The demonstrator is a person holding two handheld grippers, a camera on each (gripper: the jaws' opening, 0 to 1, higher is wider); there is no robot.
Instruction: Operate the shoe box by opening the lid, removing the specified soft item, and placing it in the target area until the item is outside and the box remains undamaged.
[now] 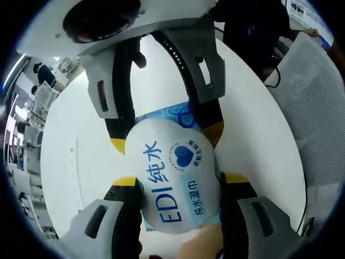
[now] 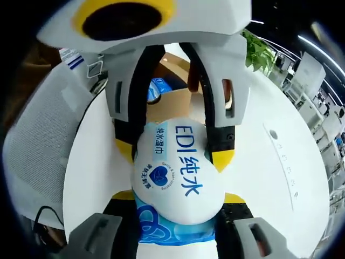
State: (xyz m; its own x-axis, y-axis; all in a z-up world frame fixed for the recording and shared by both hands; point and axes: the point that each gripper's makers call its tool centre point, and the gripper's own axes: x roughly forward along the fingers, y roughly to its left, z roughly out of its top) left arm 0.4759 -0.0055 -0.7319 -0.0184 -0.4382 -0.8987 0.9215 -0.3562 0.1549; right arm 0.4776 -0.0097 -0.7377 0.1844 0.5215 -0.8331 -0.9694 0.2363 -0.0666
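Left gripper (image 1: 180, 186), grey plastic with black inner arms and yellow-tipped black jaws, closed from both sides on soft white and light-blue pack of wet wipes (image 1: 175, 178) printed with "EDI" and Chinese characters in blue; jaws pressed against left and right flanks of pack near its printed end. Right gripper (image 1: 167, 132), of same grey, black and yellow build, entering left gripper view from top and clamped on far end of same pack; one yellow tip touching pack at left, other at right by small blue heart mark.

Seen from right gripper view, right gripper (image 2: 175, 208) gripping blue-patterned end of pack of wet wipes (image 2: 175, 172); yellow tips just showing on each side of pack, jaws narrow around it. Left gripper (image 2: 175, 145) coming down from top of that view and holding opposite, white end of pack; yellow tips pressed on both sides.

Pack lifted between both grippers above round white table (image 1: 81, 140), lying roughly flat with printed face toward cameras; not touching table as far as can be judged. Behind left gripper in right gripper view, brown cardboard shoe box (image 2: 172, 67) on table, partly hidden; state of lid not clear. Grey mesh chair back (image 1: 318, 108) beside table; green leafy plant (image 2: 259, 51) at far edge of table.
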